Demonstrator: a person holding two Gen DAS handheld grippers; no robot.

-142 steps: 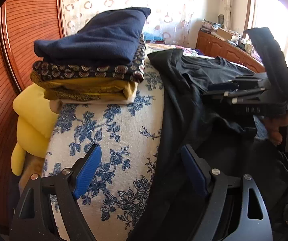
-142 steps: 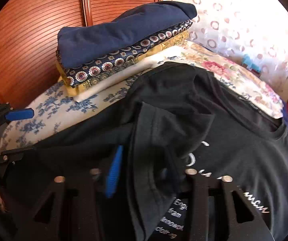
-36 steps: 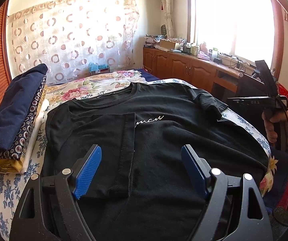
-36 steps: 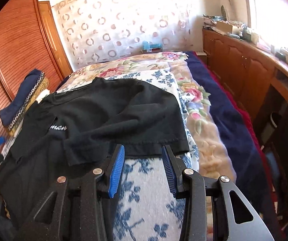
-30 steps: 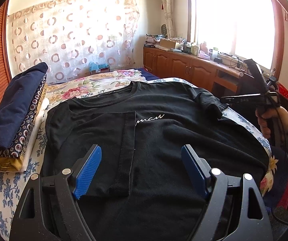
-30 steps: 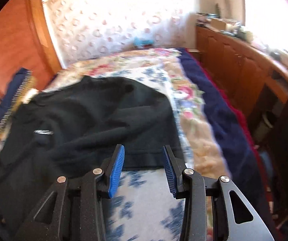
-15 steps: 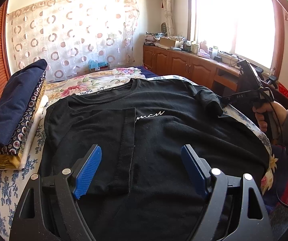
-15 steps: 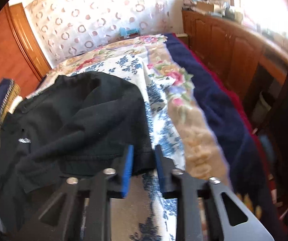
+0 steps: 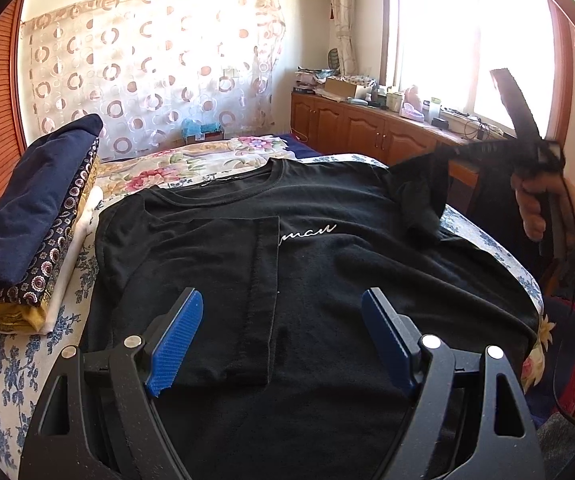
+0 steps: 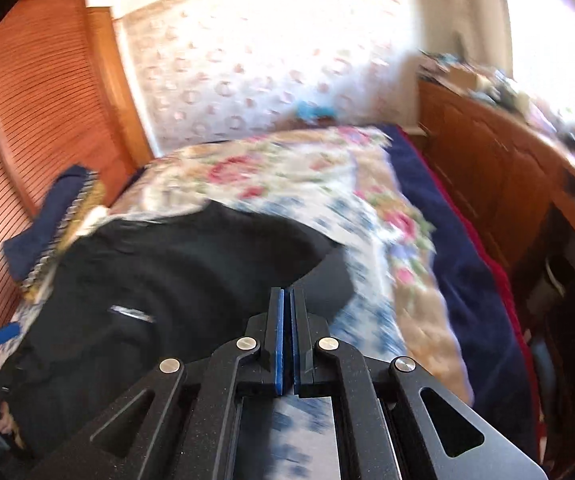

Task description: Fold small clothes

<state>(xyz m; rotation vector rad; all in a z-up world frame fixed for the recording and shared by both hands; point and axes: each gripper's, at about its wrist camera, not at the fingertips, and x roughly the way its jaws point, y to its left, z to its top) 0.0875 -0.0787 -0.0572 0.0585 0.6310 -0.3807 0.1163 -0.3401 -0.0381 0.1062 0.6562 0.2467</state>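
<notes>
Clearly, the black T-shirt (image 9: 327, 264) lay spread on the bed (image 9: 39, 344), its left sleeve already folded inward. From the left wrist view, the left hand-held gripper (image 9: 283, 340) hung released above the shirt's near part, blue pads wide apart and gripping nothing. Only that view showed a person's hand (image 9: 535, 208) at the far right, lifting the right sleeve (image 9: 419, 196) off the bed. The blurred right wrist view showed what the other could not: the right hand-held gripper (image 10: 286, 320) had just closed, pads clenched on the sleeve's edge. A stack of folded clothes (image 9: 35, 216) sat at the left, beside the shirt.
</notes>
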